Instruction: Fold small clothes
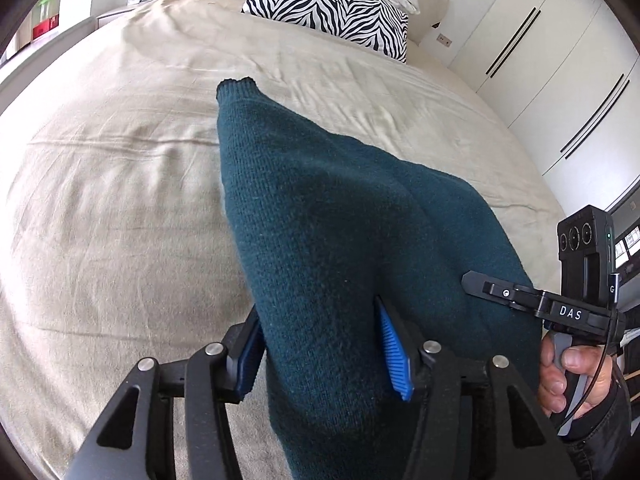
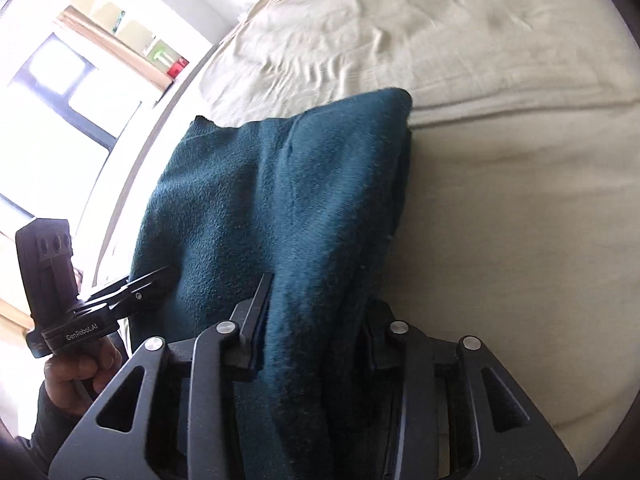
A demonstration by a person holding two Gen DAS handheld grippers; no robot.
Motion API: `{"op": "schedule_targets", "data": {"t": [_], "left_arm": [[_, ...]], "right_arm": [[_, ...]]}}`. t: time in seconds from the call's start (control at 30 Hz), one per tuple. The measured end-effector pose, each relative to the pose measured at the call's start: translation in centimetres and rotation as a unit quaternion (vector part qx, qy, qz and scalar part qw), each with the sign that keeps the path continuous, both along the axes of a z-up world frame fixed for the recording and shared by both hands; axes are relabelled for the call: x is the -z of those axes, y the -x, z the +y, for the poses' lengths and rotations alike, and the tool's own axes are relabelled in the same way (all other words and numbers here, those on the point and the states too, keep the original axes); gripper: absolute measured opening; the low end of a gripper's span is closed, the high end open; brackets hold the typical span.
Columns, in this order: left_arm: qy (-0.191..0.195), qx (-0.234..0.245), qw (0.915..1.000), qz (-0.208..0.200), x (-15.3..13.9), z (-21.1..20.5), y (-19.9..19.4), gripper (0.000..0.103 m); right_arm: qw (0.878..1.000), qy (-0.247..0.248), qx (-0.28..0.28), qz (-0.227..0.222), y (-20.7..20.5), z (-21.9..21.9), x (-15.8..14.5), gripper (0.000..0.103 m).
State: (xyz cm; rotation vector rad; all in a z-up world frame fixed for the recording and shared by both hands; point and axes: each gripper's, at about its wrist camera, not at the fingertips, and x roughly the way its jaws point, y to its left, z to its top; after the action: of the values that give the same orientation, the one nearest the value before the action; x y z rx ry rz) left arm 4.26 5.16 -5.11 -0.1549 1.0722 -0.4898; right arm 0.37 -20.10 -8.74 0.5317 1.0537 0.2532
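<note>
Above the bed (image 1: pixel 120 200), both claws clamp one teal knit sweater (image 1: pixel 340 220): left claw (image 1: pixel 320 354), right claw (image 2: pixel 312 332); its long axis runs forward, away from both.

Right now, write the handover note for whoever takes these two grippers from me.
Left gripper: shut on the teal knit garment.
Right gripper: shut on the same garment, at another spot along its near edge.
Garment: doubled over, held up between both grippers above the beige bed; far end droops toward the sheet.
Done: picked up, apparently one fold in.
Left: lay it flat, finish folding, release.
</note>
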Motion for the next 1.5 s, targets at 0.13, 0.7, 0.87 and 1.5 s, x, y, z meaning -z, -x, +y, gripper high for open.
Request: {"op": "schedule_targets", "data": {"t": [0.13, 0.7, 0.87, 1.5], "left_arm": [[0.024, -0.020, 0.9995, 0.008, 1.0, 0.6, 0.2, 0.070], [-0.015, -0.066, 0.9912, -0.113, -5.8, 1.4, 6.7, 0.070], [-0.053, -0.033, 0.9947, -0.081, -3.2, -1.5, 5.4, 0.071], [-0.106, -0.132, 0.9352, -0.311, -11.0, 0.2, 12.8, 0.103]], "right_arm": [[0.999, -0.043, 0.009, -0.025, 0.3, -1.2, 0.9, 0.035], [0.993, -0.010, 0.063, -0.096, 5.9, -2.3, -6.9, 0.045], [0.996, -0.016, 0.039, -0.076, 5.2, -0.3, -5.4, 0.045], [0.960, 0.208, 0.074, -0.174, 10.9, 1.9, -10.4, 0.061]]}}
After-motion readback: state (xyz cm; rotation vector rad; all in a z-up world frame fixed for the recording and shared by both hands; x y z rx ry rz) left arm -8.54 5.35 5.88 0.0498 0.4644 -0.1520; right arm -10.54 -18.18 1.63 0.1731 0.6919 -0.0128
